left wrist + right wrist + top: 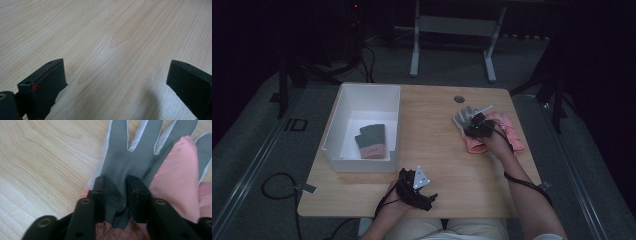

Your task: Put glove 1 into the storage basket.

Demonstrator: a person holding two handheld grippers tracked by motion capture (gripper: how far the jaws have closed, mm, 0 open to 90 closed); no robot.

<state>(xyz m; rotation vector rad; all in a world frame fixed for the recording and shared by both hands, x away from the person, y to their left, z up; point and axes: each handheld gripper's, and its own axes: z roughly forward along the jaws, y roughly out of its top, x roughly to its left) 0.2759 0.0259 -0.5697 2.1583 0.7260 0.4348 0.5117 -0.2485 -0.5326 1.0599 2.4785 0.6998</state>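
On the wooden counter (437, 150) the right tongs (472, 126) are set low over a grey glove (463, 119) that lies at the right side of the counter, partly on top of a pink glove (507, 131). In the right gripper view the two black jaws stand close together and pinch a raised fold of the grey glove (130, 165) near its cuff, so the textured grey palm is bunched between the pads, while its fingers spread flat away from the jaws. No earlier picture is there to compare, so only the grip itself can be told: the jaws are narrow and the fabric is pressed between them. The pink glove (177, 185) lies just beside the right jaw and touches the grey one, and a part of it covers the grey fingers on that side. The left tongs (424, 192) are near the front edge of the counter, well apart from both gloves. In the left gripper view the jaws stand wide apart and hold nothing; between them there is bare wood (112, 50). At the left side of the counter stands a white box (343, 107), and inside it lies another glove pair, grey with a pink cuff (372, 141), flat on the bottom near the front wall.
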